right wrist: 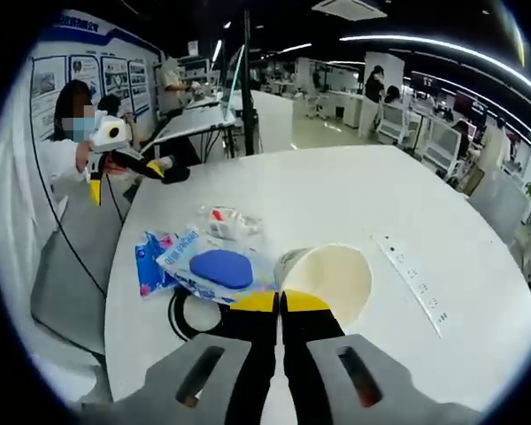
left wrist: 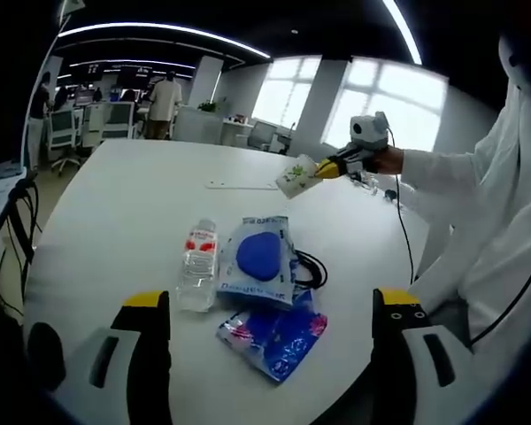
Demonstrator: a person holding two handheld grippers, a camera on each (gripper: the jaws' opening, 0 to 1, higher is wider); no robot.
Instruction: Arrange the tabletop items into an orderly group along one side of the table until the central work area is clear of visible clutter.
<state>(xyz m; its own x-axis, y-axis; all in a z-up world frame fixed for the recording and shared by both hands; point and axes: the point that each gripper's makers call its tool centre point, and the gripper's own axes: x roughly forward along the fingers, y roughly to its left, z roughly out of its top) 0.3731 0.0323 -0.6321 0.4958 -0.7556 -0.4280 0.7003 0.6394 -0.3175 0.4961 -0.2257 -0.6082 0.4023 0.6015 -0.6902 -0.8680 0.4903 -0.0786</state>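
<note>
A clear water bottle (left wrist: 197, 266) with a red label lies on the white table (left wrist: 124, 212). Beside it is a bag holding a blue oval pad (left wrist: 258, 258), resting on a blue patterned packet (left wrist: 274, 336). My left gripper (left wrist: 271, 301) is open wide, near side of this pile, nothing between its jaws. My right gripper (right wrist: 280, 303) is shut on the rim of a white paper cup (right wrist: 327, 274) and holds it tilted above the table. In the left gripper view the cup (left wrist: 296, 175) hangs at the far right. The bottle (right wrist: 230, 221) and pad bag (right wrist: 219, 268) lie just beyond it.
A black cable loop (left wrist: 310, 268) pokes out from under the bags. A flat white socket strip (left wrist: 239, 184) is set in the table's far part. A person in white (left wrist: 487, 212) stands at the table's right edge. Desks and chairs (left wrist: 88, 128) fill the room behind.
</note>
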